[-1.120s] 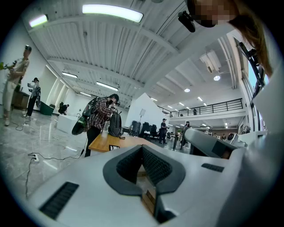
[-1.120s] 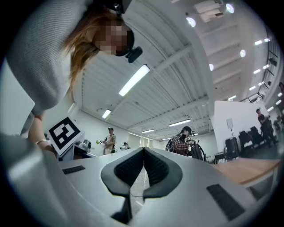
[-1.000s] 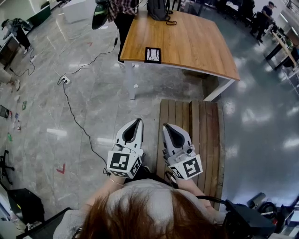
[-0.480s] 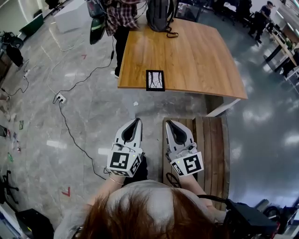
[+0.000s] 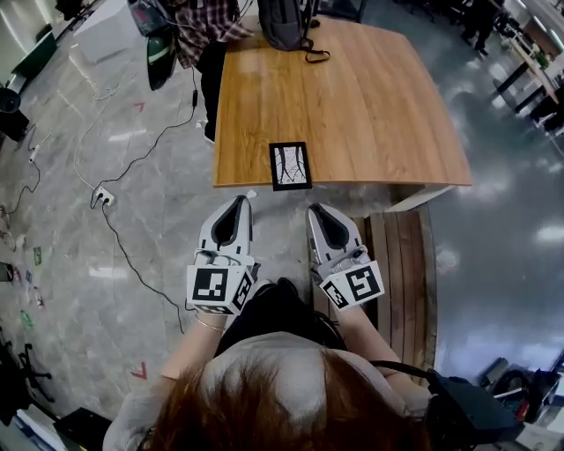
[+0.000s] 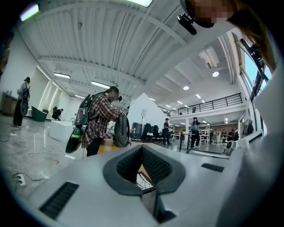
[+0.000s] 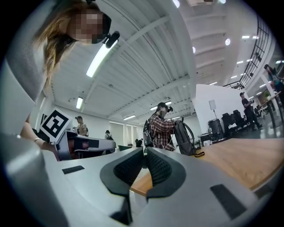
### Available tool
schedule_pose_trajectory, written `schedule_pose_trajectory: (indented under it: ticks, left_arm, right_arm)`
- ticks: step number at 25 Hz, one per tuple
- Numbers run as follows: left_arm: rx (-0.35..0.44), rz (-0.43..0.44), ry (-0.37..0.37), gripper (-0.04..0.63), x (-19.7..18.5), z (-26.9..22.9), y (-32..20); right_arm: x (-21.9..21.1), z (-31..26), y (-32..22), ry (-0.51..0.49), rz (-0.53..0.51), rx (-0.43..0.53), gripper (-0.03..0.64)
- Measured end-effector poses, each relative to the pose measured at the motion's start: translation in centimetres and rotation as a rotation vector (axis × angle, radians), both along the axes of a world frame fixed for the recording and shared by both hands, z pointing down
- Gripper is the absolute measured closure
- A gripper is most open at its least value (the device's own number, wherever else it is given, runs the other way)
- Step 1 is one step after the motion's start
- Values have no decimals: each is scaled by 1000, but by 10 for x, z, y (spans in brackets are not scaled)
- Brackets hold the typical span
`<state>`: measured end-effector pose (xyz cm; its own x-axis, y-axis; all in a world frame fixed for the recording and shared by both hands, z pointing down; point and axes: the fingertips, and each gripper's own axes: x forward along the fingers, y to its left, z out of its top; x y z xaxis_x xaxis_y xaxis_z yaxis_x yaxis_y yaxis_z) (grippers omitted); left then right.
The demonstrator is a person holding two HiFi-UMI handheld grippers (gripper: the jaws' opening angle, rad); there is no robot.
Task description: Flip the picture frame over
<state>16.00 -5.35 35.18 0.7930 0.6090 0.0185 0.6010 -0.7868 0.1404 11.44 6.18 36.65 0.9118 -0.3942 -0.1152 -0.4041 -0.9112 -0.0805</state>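
The picture frame (image 5: 290, 166) is black-edged with a pale line drawing facing up. It lies flat at the near edge of the wooden table (image 5: 370, 97). My left gripper (image 5: 240, 202) and right gripper (image 5: 315, 210) are held side by side just short of that edge, pointing level at it. Both are shut with nothing between the jaws. In the left gripper view the frame (image 6: 143, 180) shows through the gap behind the touching tips of the left gripper (image 6: 142, 147). In the right gripper view the right gripper (image 7: 145, 151) points at the table's corner (image 7: 141, 184).
A black backpack (image 5: 284, 21) sits at the table's far edge, beside a person in a plaid shirt (image 5: 196, 19). A slatted wooden bench (image 5: 403, 264) stands on my right. A cable and power strip (image 5: 103, 195) lie on the floor to the left.
Both grippers have travelled forward towards the table, still shut and side by side. The frame and table edge now sit much closer to the fingertips.
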Motion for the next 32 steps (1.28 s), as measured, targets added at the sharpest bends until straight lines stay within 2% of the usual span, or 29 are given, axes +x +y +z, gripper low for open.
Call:
schedule_pose_trajectory:
  ticks: [2, 4, 8, 9, 13, 15, 20, 22, 25, 32]
  left_arm:
    - [-2, -19, -24, 589, 3, 5, -3]
    - [-2, -35, -50, 589, 5, 13, -7]
    - [7, -72, -106, 589, 14, 39, -15]
    - [10, -80, -121, 589, 15, 45, -17]
    - [18, -108, -169, 589, 20, 68, -25]
    - [23, -124, -191, 589, 21, 81, -29]
    - [35, -162, -242, 589, 25, 110, -39]
    - [31, -177, -258, 589, 27, 117, -43]
    - [30, -193, -270, 589, 29, 123, -48]
    - [42, -194, -270, 589, 32, 122, -50]
  right_arm:
    - [12, 10, -2, -25, -36, -85, 600]
    - [25, 23, -8, -47, -88, -209, 596]
    - [56, 59, -20, -93, -165, -466, 483]
    - [62, 72, -22, -112, -170, -551, 461]
    - [89, 138, -23, -107, -189, -1025, 392]
    - [100, 166, -19, -111, -197, -1147, 391]
    - [123, 216, -12, -129, -207, -1320, 391]
    - [132, 224, -11, -122, -193, -1363, 391]
    - [140, 228, -11, -106, -174, -1363, 391]
    - [145, 236, -10, -147, -153, -1377, 403]
